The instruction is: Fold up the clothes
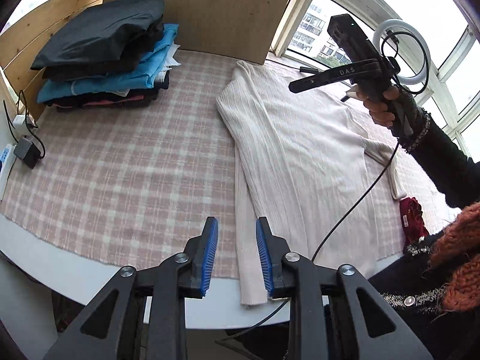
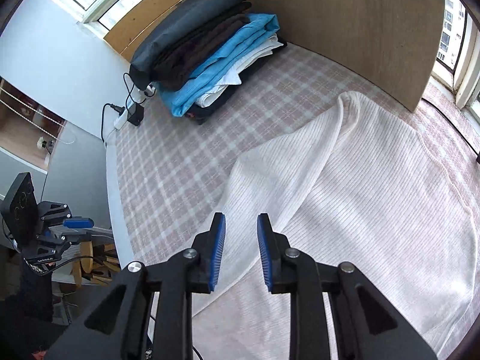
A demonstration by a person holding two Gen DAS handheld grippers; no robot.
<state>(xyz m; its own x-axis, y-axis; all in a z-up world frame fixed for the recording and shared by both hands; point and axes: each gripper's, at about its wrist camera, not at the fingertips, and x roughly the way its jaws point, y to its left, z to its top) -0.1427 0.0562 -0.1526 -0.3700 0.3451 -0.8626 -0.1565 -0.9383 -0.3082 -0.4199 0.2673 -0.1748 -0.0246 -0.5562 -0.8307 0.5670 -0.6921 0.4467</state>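
Note:
A cream ribbed sweater [image 1: 300, 150] lies flat on the pink plaid bed cover [image 1: 135, 165], one long sleeve [image 1: 250, 255] running down to the near edge. My left gripper [image 1: 237, 240] is open and empty, low at the near edge, just left of that sleeve. My right gripper [image 2: 241, 240] is open and empty, held above the sweater [image 2: 360, 195] near its left edge. In the left wrist view the right gripper [image 1: 318, 82] is held up in a hand over the sweater. The left gripper [image 2: 75, 225] shows at the far left of the right wrist view.
A stack of folded clothes [image 1: 105, 57], dark, blue and white, sits at the back left, also in the right wrist view [image 2: 210, 54]. A wooden board [image 1: 204, 9] stands behind. A power strip and charger [image 1: 24, 150] lie at the left edge. A red item [image 1: 412, 219] lies at the right.

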